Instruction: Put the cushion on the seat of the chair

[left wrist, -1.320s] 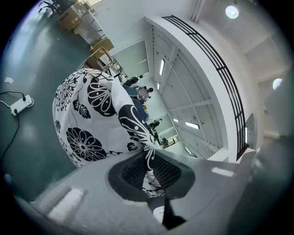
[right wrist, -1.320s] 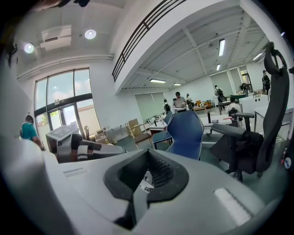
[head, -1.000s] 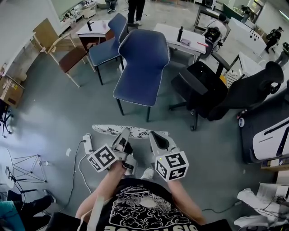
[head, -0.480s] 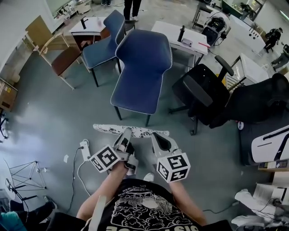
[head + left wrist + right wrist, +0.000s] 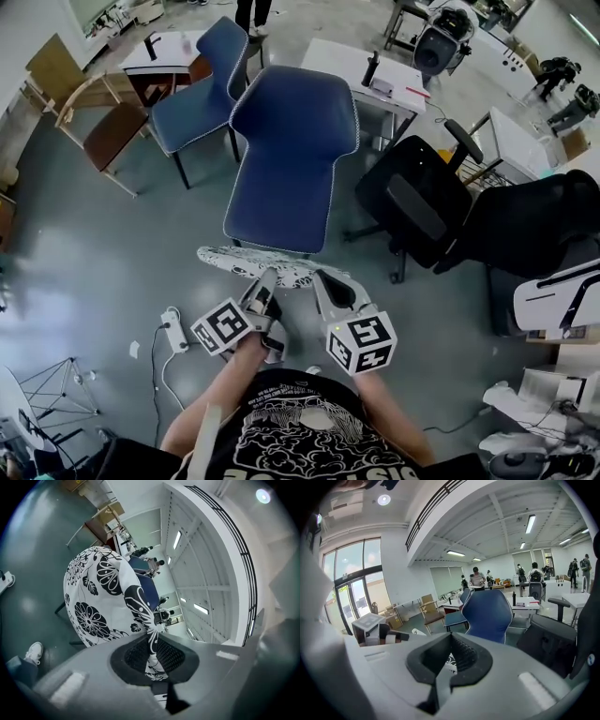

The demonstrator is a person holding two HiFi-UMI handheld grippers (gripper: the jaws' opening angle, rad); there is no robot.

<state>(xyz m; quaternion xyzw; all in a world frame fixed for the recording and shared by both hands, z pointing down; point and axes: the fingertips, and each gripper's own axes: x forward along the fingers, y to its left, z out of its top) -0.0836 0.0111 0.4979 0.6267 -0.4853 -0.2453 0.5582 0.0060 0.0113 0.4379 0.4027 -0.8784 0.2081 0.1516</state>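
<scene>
Left tongs (image 5: 266,281), right tongs (image 5: 320,281) grip one cushion (image 5: 230,262); two blue chairs (image 5: 286,159).

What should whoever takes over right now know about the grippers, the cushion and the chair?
Left gripper: shut on the cushion at its near edge.
Right gripper: shut on the same edge, beside the left.
Cushion: held in the air in front of the chair, near the front of its seat.
Done: cushion picked up.
Left: carry it over the seat, lay it down, open both grippers.
</scene>
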